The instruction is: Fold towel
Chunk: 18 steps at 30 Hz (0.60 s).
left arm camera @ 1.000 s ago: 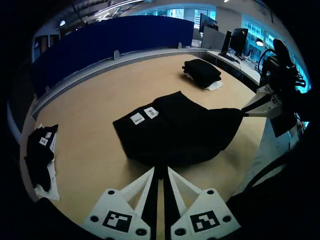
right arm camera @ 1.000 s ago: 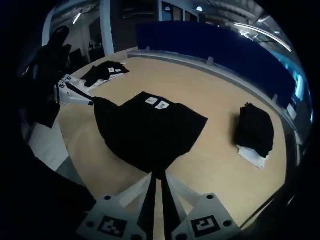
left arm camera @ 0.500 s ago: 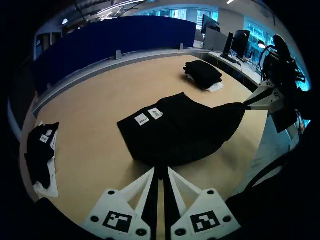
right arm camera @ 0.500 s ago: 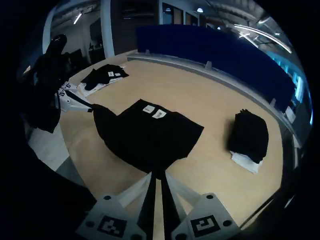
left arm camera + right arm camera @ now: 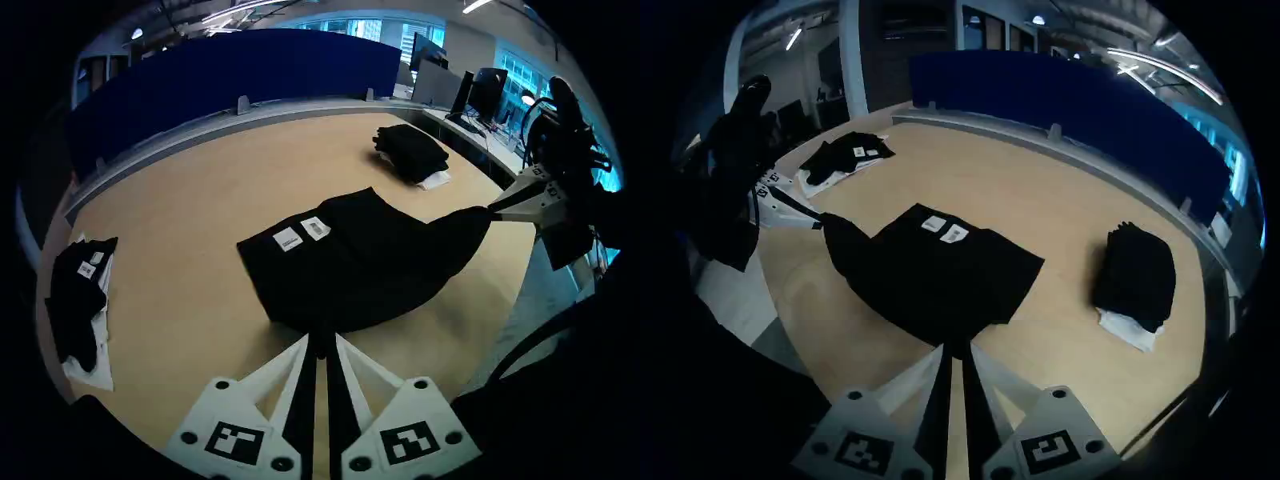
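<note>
I see a wide, light-wood surface (image 5: 192, 200). Near its middle lies a black towel (image 5: 352, 264), mostly flat, with two white labels (image 5: 288, 238) facing up. Farther off sits a neat stack of folded black cloths (image 5: 410, 150) on a white cloth (image 5: 437, 181). At the left edge lies a looser dark pile (image 5: 74, 308) on another white sheet (image 5: 90, 373).

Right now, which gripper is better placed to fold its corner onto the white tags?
Left, probably. The left gripper and right gripper each pinch a towel corner, but the left's is nearer the white tags.
</note>
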Each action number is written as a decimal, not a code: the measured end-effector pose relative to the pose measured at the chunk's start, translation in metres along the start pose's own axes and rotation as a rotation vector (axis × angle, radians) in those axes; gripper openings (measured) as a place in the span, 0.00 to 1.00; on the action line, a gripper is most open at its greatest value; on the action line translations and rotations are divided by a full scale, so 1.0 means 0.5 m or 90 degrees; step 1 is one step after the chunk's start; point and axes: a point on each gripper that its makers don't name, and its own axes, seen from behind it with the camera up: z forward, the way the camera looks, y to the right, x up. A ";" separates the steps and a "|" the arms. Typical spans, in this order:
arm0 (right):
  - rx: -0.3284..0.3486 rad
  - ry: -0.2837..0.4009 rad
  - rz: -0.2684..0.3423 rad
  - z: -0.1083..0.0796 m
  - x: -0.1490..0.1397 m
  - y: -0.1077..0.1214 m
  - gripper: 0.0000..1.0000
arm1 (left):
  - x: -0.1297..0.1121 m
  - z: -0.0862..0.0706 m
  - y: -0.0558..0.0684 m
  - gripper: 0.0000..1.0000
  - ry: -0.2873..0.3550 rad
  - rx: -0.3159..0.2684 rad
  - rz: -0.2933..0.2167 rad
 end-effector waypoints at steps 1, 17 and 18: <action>0.000 0.000 0.001 0.002 0.002 0.002 0.09 | 0.003 0.002 -0.003 0.08 0.000 0.000 -0.002; -0.012 -0.003 0.018 0.106 0.071 0.107 0.08 | 0.065 0.074 -0.075 0.08 -0.024 -0.006 -0.070; -0.013 -0.005 0.019 0.118 0.076 0.116 0.08 | 0.072 0.082 -0.082 0.08 -0.026 -0.005 -0.071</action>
